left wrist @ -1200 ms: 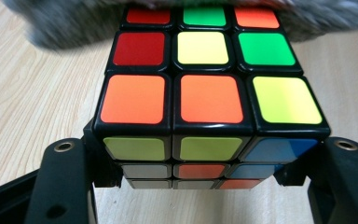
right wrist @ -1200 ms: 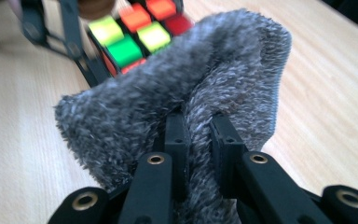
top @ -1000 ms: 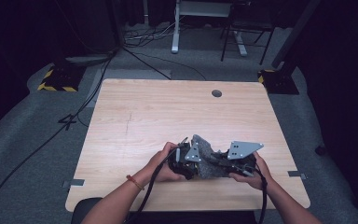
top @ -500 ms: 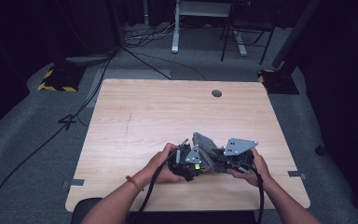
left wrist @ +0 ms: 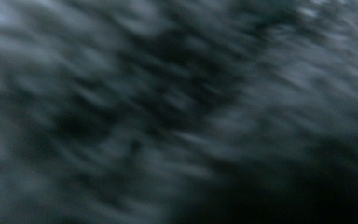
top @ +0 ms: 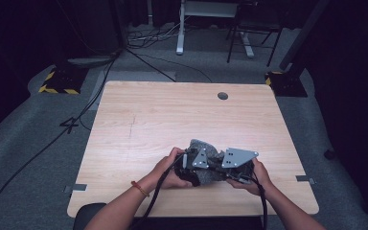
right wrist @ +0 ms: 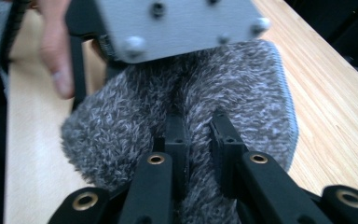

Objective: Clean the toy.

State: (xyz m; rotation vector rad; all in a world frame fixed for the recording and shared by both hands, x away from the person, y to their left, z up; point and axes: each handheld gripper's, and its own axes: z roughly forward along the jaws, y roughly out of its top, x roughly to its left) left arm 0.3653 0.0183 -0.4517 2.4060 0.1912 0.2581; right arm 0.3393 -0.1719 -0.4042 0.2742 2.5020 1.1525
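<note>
A grey fuzzy cloth lies bunched near the table's front edge, between both grippers. My right gripper has its jaws nearly together, pinching a fold of the cloth. Seen from above, the right gripper sits under its grey plate, held by the person's right hand. My left gripper presses into the cloth from the left, and its grey plate sits close above the cloth in the right gripper view. The left gripper view is a blur of dark grey fibres, and its jaws are hidden.
The light wooden table has a round cable hole near its far edge. Black cables trail from both grippers over the front edge. On the floor behind stand a white desk leg, loose cables and a yellow-black striped block.
The right gripper has shifted left toward the left gripper, and the cloth between them has bunched up tighter. The left hand has barely moved.
</note>
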